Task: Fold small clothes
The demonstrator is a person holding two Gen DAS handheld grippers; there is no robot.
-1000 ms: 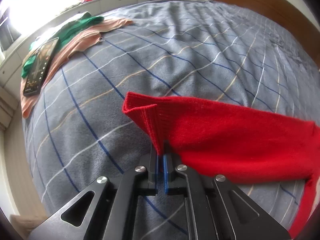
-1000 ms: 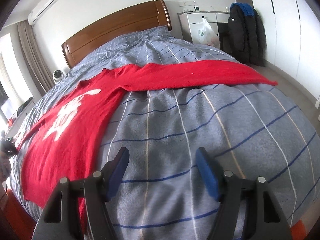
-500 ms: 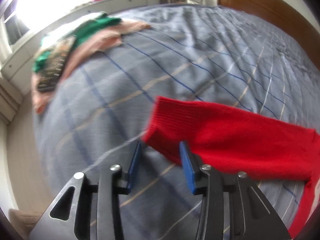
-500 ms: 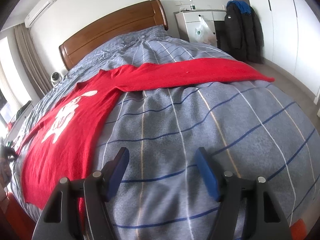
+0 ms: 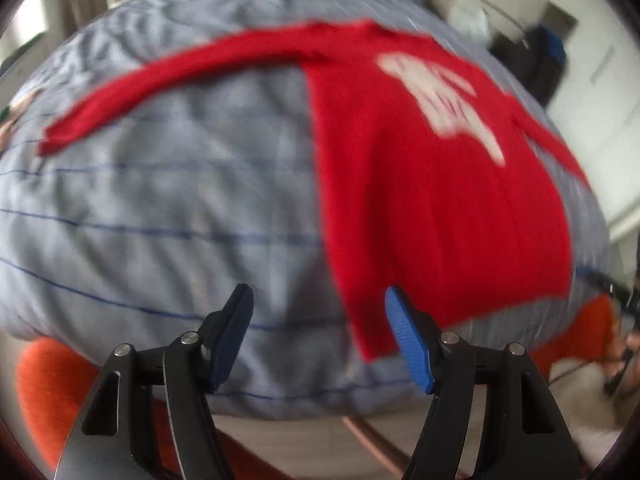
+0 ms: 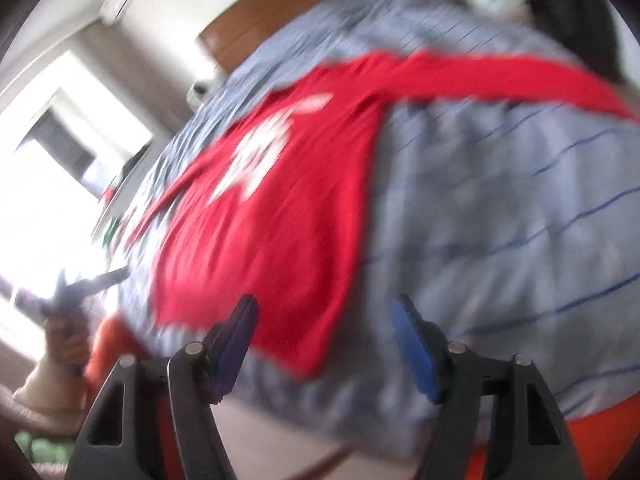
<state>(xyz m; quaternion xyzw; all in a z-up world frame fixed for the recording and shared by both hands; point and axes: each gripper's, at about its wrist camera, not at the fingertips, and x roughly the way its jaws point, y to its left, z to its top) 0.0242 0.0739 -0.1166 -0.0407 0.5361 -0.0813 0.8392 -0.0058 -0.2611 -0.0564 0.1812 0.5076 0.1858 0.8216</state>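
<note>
A red sweater (image 5: 432,184) with a white print lies flat on the grey checked bed cover (image 5: 168,208), both sleeves spread out sideways. My left gripper (image 5: 318,336) is open and empty, held off the foot of the bed just before the sweater's lower left hem corner. The sweater also shows in the right wrist view (image 6: 280,216). My right gripper (image 6: 324,340) is open and empty, near the hem's lower right corner. Both views are blurred by motion.
The bed has a wooden headboard (image 6: 304,12) at the far end. A window (image 6: 52,184) is on the left. A dark jacket (image 5: 536,60) hangs at the far right. Orange fabric (image 5: 44,392) shows below the bed edge.
My left gripper has let go of the left sleeve cuff, opened, and swung round to the foot of the bed. My right gripper has also swung left toward the hem.
</note>
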